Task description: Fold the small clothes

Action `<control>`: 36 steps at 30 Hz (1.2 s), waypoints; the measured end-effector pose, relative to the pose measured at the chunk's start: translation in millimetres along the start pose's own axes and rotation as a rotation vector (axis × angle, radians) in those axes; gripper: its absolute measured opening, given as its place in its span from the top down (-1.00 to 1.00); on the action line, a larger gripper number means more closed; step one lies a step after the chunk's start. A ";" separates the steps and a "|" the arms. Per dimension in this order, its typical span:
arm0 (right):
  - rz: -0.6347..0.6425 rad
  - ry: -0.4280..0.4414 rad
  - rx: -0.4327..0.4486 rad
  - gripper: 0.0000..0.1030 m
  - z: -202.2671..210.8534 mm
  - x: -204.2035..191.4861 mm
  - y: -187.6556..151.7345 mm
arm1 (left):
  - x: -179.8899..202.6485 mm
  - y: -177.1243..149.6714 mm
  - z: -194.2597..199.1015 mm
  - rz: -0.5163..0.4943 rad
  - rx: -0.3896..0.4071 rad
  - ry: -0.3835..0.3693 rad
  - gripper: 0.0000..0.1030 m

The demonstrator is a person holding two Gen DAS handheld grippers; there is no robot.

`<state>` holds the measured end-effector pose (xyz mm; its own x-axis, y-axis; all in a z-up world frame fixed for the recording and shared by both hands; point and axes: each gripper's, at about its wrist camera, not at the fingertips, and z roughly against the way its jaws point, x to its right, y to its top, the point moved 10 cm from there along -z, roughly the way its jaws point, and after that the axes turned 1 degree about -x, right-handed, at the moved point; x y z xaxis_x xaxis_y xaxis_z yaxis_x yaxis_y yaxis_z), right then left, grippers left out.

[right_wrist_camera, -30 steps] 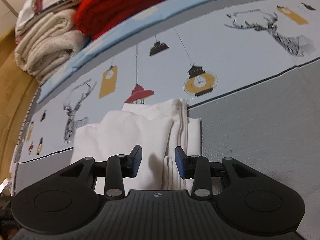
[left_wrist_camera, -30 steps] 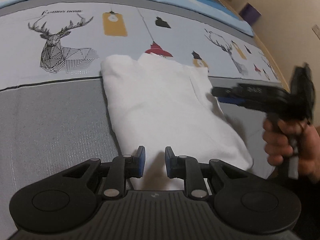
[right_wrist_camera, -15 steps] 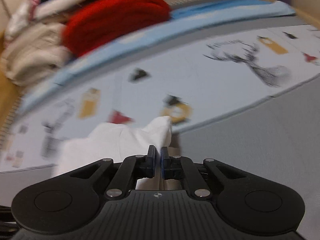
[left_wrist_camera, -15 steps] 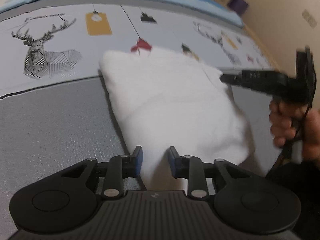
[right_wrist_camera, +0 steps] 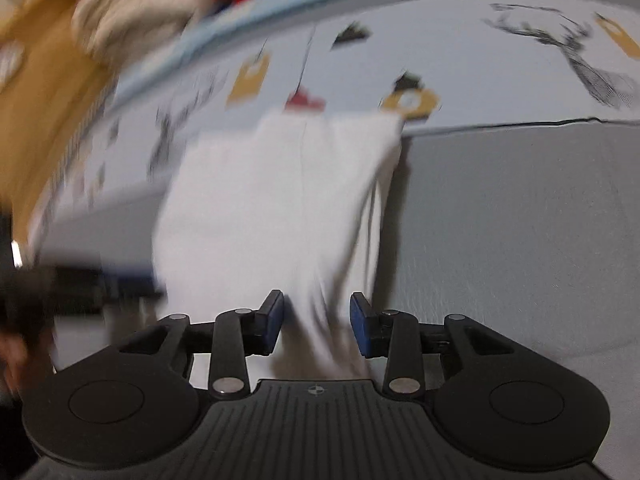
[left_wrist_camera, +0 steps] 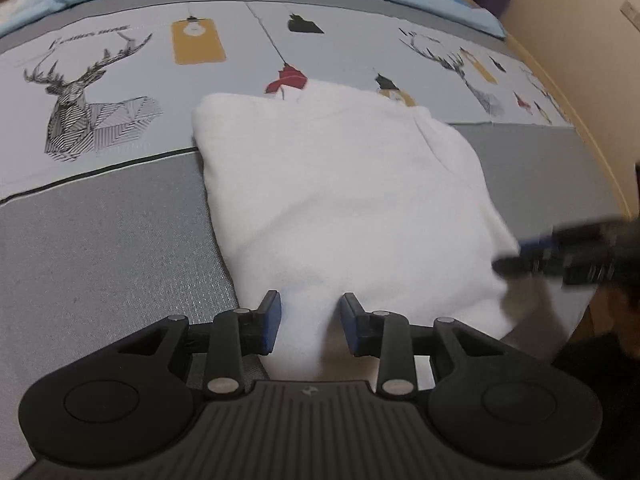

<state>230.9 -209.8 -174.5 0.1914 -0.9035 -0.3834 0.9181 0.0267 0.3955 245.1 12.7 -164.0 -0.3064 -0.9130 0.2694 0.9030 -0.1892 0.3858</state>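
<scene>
Currently I have the white soft-knit folded garment [left_wrist_camera: 344,200] lying flat on the bed cover printed with deer and hanging lamps [left_wrist_camera: 100,92], straddling the line where the printed band meets the plain grey band [left_wrist_camera: 100,248]. My left gripper [left_wrist_camera: 310,326] has its jaws spread, with the near edge of the garment lying between the blue pads but not clamped. My right gripper [right_wrist_camera: 316,322] is likewise spread, over the near right corner of the same garment, where loose layered edges [right_wrist_camera: 374,216] run along its right side. In the left wrist view the right gripper [left_wrist_camera: 560,252] sits blurred at the garment's right edge.

Risks, in my judgement:
- The right side of the fold looks untidy; if I close there I may catch only the top layer, and the lower layers would slide out and undo the fold.
- The right wrist view is heavily blurred, so I cannot place that pinch with confidence.
- With each gripper on a different edge, uneven closing or lifting would skew the garment and crease it.
- The cover is soft; pressing low could pinch the bedding together with the garment.

Containers: none is visible in either view. A blurred pile of cream and red folded textiles [right_wrist_camera: 132,4] rests openly at the far side of the bed, not in any bin or basket.
</scene>
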 end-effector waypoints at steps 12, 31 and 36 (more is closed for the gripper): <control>0.020 0.023 -0.094 0.95 6.7 17.9 -33.3 | 2.5 -45.9 -20.1 -0.129 -0.188 0.114 0.21; -0.305 -0.025 0.150 0.06 -23.3 37.5 56.1 | -52.0 30.2 -19.8 0.403 0.023 -0.098 -0.15; -0.363 -0.052 0.124 0.21 -45.3 44.1 57.3 | -56.0 33.5 -38.4 0.432 0.015 -0.119 -0.12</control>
<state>307.6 -228.7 -206.5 -0.1588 -0.8652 -0.4756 0.8732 -0.3478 0.3413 304.1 43.6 -200.0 0.0645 -0.8589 0.5080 0.9514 0.2065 0.2284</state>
